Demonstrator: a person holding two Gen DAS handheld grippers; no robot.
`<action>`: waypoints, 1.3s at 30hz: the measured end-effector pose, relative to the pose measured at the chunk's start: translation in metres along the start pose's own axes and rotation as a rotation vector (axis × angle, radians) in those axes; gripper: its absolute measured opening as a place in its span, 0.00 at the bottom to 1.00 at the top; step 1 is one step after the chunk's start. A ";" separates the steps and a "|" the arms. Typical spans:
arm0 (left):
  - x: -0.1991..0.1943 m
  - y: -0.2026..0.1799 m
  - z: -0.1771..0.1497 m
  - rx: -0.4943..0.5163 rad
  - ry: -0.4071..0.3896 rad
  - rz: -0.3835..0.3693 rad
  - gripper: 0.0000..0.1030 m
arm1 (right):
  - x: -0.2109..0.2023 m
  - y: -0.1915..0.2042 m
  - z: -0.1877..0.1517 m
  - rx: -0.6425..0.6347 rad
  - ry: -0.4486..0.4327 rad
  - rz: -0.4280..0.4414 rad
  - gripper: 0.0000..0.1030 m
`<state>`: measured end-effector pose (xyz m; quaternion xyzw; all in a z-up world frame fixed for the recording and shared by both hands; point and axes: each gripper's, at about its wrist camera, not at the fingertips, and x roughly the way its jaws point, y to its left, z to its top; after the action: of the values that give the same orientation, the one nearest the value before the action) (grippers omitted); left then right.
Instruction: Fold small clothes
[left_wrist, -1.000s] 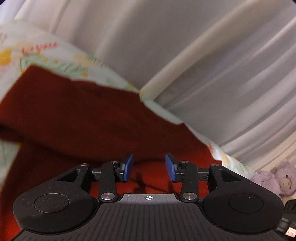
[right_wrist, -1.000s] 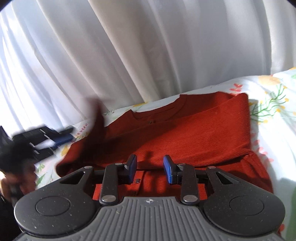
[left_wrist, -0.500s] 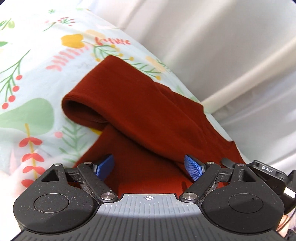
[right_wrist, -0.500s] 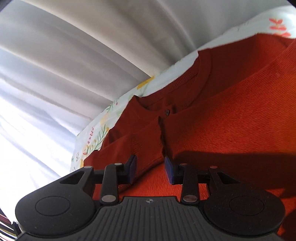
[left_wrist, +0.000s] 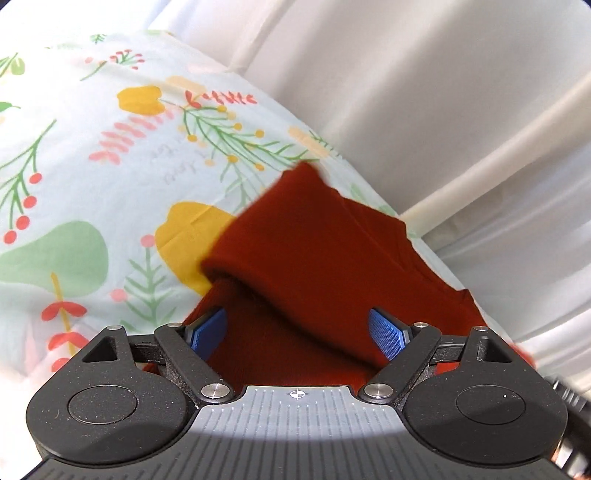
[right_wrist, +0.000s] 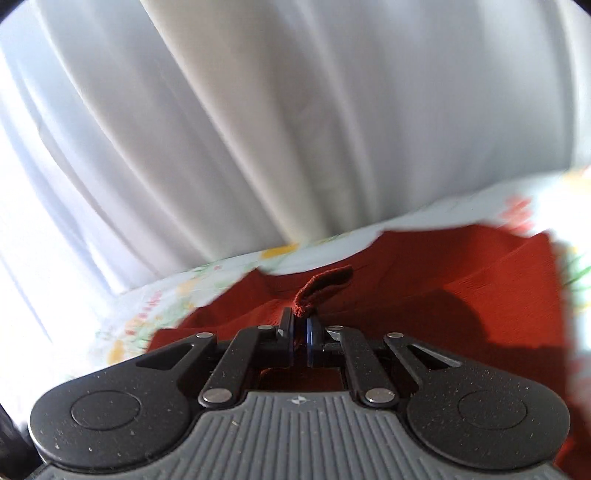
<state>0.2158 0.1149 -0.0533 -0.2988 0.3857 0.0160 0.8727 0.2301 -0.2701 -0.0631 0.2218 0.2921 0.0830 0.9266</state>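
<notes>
A small rust-red knit sweater (left_wrist: 317, 258) lies on a floral bedsheet (left_wrist: 92, 155), with one part folded over the rest. My left gripper (left_wrist: 297, 330) hovers low over its near part with the blue pads (left_wrist: 386, 334) spread wide and not pressing the cloth. In the right wrist view the same sweater (right_wrist: 461, 295) spreads ahead and to the right. My right gripper (right_wrist: 300, 332) is shut on a pinch of the sweater's edge, and a red fold (right_wrist: 321, 284) sticks up from between the pads.
White curtains (right_wrist: 258, 129) hang close behind the bed in both views. The floral sheet runs left of the sweater in the left wrist view. A dark device edge (left_wrist: 570, 398) shows at the far right there.
My left jaws went from half-closed to wide and the view swung onto the sheet. My right gripper closed on the sweater's edge and pulled back, and its view tilted up to the curtains.
</notes>
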 end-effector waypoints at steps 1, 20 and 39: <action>0.002 -0.001 0.000 0.000 0.008 -0.006 0.86 | -0.007 -0.008 -0.004 -0.021 0.000 -0.043 0.05; 0.017 -0.044 -0.003 0.224 0.065 0.022 0.86 | -0.006 -0.042 -0.012 -0.120 -0.004 -0.286 0.05; 0.066 -0.102 0.003 0.423 -0.015 -0.008 0.86 | 0.027 -0.018 -0.014 -0.040 0.007 -0.140 0.17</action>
<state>0.2906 0.0197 -0.0454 -0.1103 0.3726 -0.0667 0.9190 0.2441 -0.2733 -0.0956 0.1819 0.3084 0.0245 0.9334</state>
